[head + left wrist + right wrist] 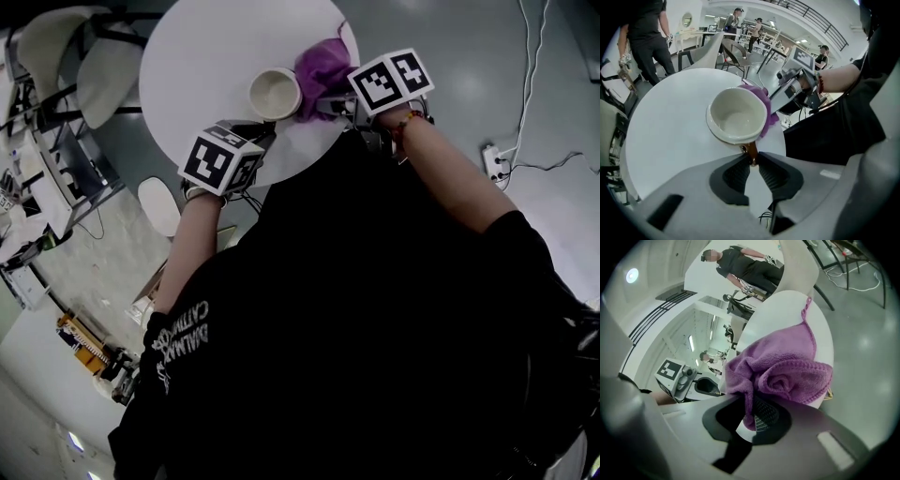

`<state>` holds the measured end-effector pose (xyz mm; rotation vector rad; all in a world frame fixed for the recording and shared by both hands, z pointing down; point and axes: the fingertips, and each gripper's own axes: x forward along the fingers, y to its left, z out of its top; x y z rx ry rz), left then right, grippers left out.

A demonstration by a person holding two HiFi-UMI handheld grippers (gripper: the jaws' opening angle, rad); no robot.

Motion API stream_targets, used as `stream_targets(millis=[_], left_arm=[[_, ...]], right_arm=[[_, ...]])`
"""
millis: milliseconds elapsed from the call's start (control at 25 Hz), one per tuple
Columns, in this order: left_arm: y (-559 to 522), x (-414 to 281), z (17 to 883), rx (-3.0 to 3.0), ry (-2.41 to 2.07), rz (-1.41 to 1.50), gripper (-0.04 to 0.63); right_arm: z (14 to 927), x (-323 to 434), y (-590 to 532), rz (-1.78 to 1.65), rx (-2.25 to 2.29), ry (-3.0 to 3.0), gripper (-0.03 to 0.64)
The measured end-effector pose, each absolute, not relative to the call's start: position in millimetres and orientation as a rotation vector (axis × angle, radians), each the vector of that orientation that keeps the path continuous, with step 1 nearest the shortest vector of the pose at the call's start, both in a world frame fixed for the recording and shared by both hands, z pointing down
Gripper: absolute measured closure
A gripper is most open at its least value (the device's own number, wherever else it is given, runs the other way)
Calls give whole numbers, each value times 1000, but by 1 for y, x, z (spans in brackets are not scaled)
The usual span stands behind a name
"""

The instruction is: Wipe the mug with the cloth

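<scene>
**A:** Has the wiping started?

**B:** Only just, I'd say. The mug (pixel 737 115) sits mouth-up on the white table (pixel 197 66). The left tool (pixel 753 158) has its jaws drawn narrow on the mug's brown handle (pixel 750 151), pinching it to steady the mug.

**A:** And the cloth?

**B:** The purple cloth (pixel 783 366) is bunched up in the right tool (pixel 750 412), with the jaws clamped on a fold of it. The bundle is touching the mug's outer wall, on the side away from the handle.

**A:** So both things are in hand.

**B:** Yes, that part is done. With the cloth against the mug, I'd judge that one side of the outside is getting rubbed.

**A:** What's left?

**B:** Most of it, I reckon. The wall next to the handle has no cloth on it, and the inside of the mug is bare. To finish, the cloth would have to go round the rest of the wall, over the rim, and perhaps down inside. I can't tell how clean the covered side is, because the cloth hides it.
</scene>
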<state>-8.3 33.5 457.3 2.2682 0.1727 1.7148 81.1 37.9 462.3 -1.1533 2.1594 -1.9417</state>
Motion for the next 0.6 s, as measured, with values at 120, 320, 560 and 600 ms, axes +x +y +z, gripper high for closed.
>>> stream_targets(millis=[120, 320, 560, 600], left_arm=[[33, -17, 455, 2258, 235, 1742, 532], [38, -15, 450, 2262, 328, 1703, 529], [41, -21, 447, 2293, 433, 1669, 526], [42, -24, 447, 2297, 455, 1668, 525]], right_arm=[[460, 86, 33, -1939, -1255, 2130, 581], [458, 88, 27, -1955, -1375, 2094, 581], [459, 82, 22, -1978, -1500, 1998, 581], [459, 80, 20, -1977, -1525, 1986, 581]])
